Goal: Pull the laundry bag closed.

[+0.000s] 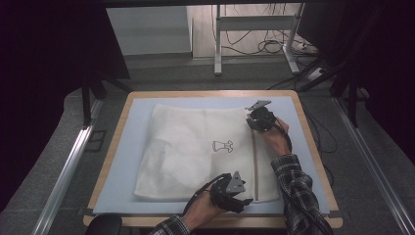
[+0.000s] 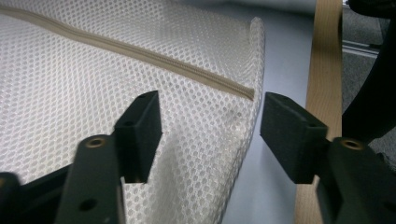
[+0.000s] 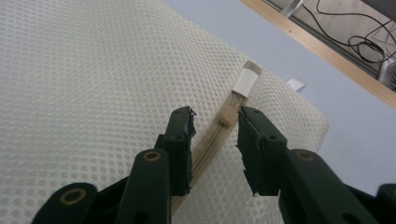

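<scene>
1. Mesh laundry bag [image 1: 195,149]: white, flat, spread over most of the blue mat, reaching from the middle to the right half. A beige zipper [image 1: 255,166] runs near-to-far along the right side; a small dark printed figure [image 1: 222,146] sits near the centre.
2. Room: grey floor, metal rails left and right of the table, a desk frame [image 1: 218,44] and loose cables at the far end, dark curtains on both sides.
3. Table [image 1: 313,147]: wooden rim, topped by a pale blue mat [image 1: 127,147] which the bag lies on.
4. Person: two forearms in plaid sleeves [image 1: 293,181] enter from the near edge.
5. Left gripper [image 1: 234,195]: at the bag's near right corner, near the zipper's near end. Jaws spread; the bag's corner edge lies between them, pads not pressing on it.
6. Right gripper [image 1: 258,117]: at the bag's far right corner, over the zipper's far end. Jaws parted a little, astride the zipper line; pads clear of it.
7. Left gripper view adds: honeycomb weave of the mesh, the zipper's closed end [image 2: 247,92], and the rolled bag edge beside bare mat.
8. Right gripper view adds: the beige zipper pull [image 3: 227,115] between the jaw tips, a white tab [image 3: 245,80] just beyond it, and a small white label [image 3: 295,84] at the far edge of the bag.
</scene>
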`<state>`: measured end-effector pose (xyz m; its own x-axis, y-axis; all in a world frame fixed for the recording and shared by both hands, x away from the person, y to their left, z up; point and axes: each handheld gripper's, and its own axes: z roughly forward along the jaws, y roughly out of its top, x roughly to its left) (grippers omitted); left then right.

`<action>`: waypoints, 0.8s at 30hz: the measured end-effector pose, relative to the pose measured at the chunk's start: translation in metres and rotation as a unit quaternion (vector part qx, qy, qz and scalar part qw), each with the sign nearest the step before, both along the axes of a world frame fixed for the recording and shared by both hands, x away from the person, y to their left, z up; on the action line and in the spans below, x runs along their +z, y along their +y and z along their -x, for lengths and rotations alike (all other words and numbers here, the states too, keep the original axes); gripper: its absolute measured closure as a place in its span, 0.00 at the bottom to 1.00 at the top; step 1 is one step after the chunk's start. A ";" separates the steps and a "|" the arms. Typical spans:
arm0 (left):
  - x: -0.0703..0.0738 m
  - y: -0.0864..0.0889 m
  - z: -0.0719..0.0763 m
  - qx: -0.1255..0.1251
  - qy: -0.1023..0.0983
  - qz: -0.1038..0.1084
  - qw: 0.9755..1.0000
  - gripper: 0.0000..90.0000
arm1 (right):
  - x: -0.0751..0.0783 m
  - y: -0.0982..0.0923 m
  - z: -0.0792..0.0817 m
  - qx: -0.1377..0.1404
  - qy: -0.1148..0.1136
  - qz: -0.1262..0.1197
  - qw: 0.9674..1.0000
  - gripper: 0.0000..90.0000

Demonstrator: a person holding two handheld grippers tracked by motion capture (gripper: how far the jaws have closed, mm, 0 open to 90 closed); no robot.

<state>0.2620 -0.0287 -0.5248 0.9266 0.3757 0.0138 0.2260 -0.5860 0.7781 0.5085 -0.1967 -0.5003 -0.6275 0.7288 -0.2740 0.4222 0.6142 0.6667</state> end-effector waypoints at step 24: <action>0.009 0.035 0.003 0.012 0.031 0.025 0.999 0.14 | 0.018 0.001 0.041 0.028 0.013 -0.044 0.999 0.46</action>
<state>0.2589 0.0059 -0.5157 0.9155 0.3975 -0.0626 0.2887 -0.5406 0.7902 0.4672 -0.1957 -0.4823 -0.6744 0.7124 -0.1944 0.4056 0.5774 0.7086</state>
